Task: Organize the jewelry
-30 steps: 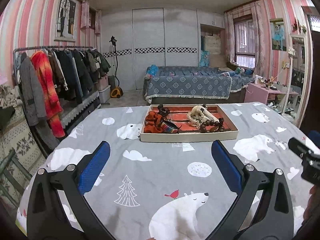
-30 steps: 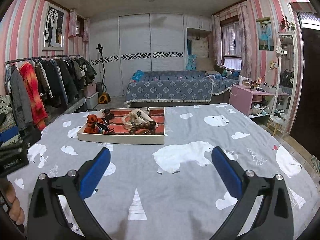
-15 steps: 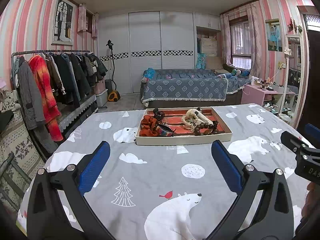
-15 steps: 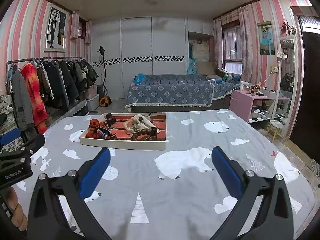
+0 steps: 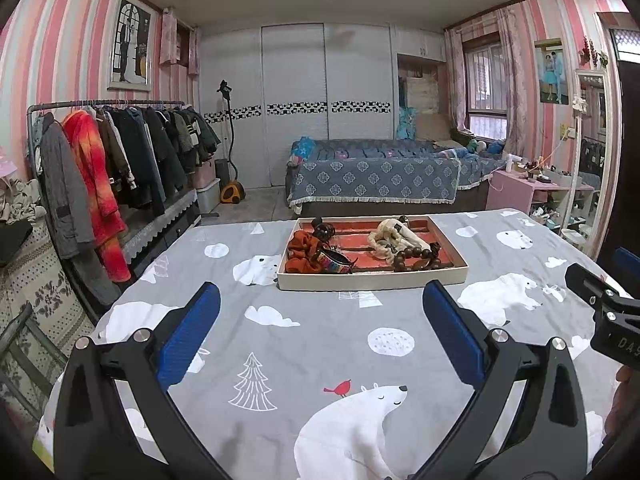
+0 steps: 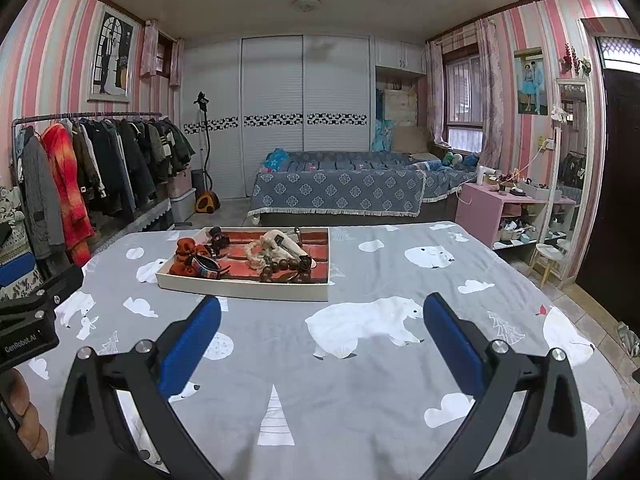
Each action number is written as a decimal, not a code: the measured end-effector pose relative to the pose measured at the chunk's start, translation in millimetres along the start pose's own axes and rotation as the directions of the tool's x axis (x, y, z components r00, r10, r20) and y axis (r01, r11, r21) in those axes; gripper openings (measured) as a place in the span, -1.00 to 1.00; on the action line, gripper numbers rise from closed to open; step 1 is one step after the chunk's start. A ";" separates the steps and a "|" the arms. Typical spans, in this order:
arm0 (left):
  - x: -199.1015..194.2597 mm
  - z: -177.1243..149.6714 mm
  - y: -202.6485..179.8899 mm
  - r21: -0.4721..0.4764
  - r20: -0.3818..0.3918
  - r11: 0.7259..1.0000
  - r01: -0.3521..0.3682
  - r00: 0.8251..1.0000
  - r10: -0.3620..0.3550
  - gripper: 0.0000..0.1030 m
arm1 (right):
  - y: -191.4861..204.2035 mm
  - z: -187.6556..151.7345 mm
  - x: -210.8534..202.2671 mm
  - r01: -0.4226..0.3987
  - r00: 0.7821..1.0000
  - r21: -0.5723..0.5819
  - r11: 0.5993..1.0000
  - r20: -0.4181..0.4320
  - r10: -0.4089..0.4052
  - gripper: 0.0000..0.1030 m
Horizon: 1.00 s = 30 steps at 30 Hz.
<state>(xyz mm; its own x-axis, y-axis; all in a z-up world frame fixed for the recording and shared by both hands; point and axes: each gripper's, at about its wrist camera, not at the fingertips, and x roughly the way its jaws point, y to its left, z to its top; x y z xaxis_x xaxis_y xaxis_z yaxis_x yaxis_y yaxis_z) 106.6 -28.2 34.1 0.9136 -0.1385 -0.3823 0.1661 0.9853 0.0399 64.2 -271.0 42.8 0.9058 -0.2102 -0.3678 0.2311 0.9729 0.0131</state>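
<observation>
L gripper (image 5: pixel 316 308) and R gripper (image 6: pixel 322 312): jaws wide apart, empty, both backed off from the tray (image 5: pixel 372 280) over the last sec. Tray, mid surface (image 5: pixel 280 344), holds scrunchie (image 5: pixel 302 250), bangle (image 5: pixel 336 260), pale strand (image 5: pixel 394 236), dark beads (image 5: pixel 416 258), prob. unsorted. Path to tray unobstructed; bed (image 5: pixel 372 176) beyond.

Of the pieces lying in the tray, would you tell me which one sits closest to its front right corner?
The dark brown wooden bead bracelet; the orange scrunchie and patterned bangle lie left, the cream piece farther back in the tray.
</observation>
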 end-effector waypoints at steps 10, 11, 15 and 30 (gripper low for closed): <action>0.2 -0.2 0.1 0.003 -0.004 1.000 0.002 1.000 -0.002 0.90 | -0.1 -2.4 -1.0 0.013 1.000 -0.010 1.000 -0.001 -0.013 0.92; -0.2 0.0 0.0 0.003 -0.003 1.000 0.003 1.000 -0.003 0.90 | 0.7 -2.4 -0.5 0.013 1.000 -0.012 1.000 -0.002 -0.013 0.92; -2.0 -0.2 1.4 0.006 0.001 1.000 -0.002 1.000 0.002 0.90 | 0.1 -2.2 0.6 0.013 1.000 -0.010 1.000 -0.007 -0.013 0.92; -3.1 -0.4 2.2 0.003 0.002 1.000 -0.004 1.000 0.004 0.90 | 3.5 -1.7 2.9 0.021 1.000 -0.017 1.000 -0.010 -0.022 0.92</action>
<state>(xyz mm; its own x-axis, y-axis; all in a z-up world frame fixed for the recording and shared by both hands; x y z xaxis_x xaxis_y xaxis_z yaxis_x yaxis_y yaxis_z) 104.0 -25.6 35.1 0.9152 -0.1344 -0.3799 0.1632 0.9856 0.0446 67.1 -268.0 40.2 0.8969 -0.2302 -0.3775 0.2445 0.9696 -0.0102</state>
